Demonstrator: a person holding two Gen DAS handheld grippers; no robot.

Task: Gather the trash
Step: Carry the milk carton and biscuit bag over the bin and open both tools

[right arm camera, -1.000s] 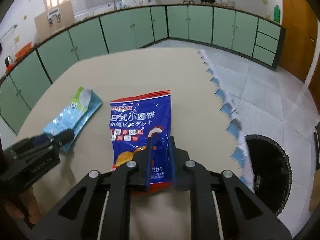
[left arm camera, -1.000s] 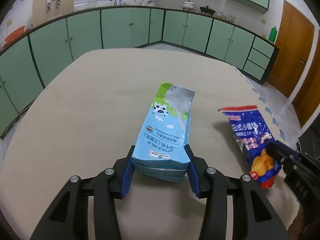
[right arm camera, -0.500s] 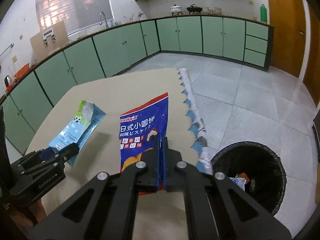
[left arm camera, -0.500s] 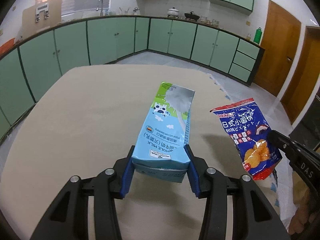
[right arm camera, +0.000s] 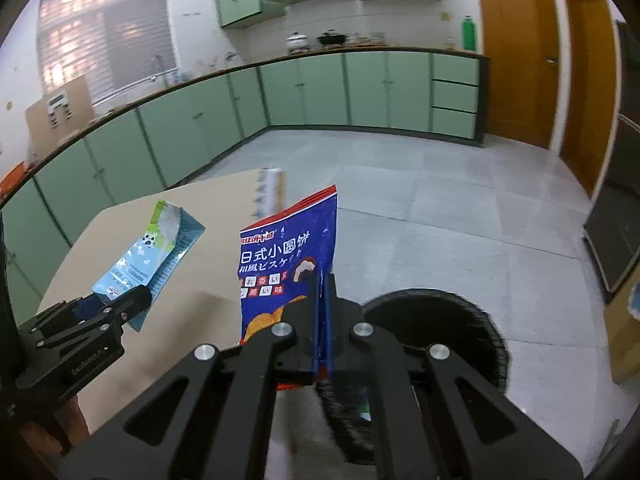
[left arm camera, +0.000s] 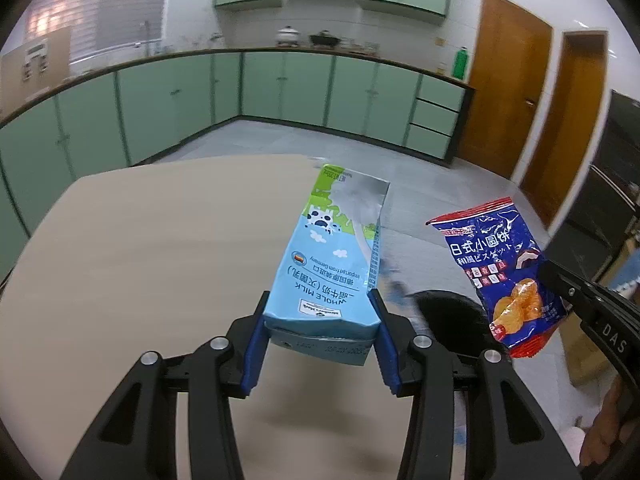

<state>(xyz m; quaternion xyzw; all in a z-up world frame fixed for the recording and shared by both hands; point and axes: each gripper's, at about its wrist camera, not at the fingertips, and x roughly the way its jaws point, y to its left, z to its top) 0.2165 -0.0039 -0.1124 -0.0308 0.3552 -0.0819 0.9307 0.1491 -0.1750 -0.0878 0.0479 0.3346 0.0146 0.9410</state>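
My left gripper (left arm camera: 320,320) is shut on a light-blue whole-milk carton (left arm camera: 336,252) and holds it lifted above the beige table (left arm camera: 140,248). My right gripper (right arm camera: 322,280) is shut on a blue snack bag (right arm camera: 286,260), lifted and upright near the table's right edge. The bag also shows in the left wrist view (left arm camera: 496,268), and the carton in the right wrist view (right arm camera: 148,256). A black-lined trash bin (right arm camera: 440,328) stands on the floor below and right of the right gripper; it shows partly in the left wrist view (left arm camera: 452,320).
Green kitchen cabinets (left arm camera: 280,92) run along the far walls, with wooden doors (left arm camera: 508,92) at the right. The grey tiled floor (right arm camera: 440,208) lies beyond the table edge. A dark appliance (right arm camera: 616,232) stands at the far right.
Both grippers have lifted their items off the table and moved right toward the bin. The right gripper's jaws closed tight on the snack bag.
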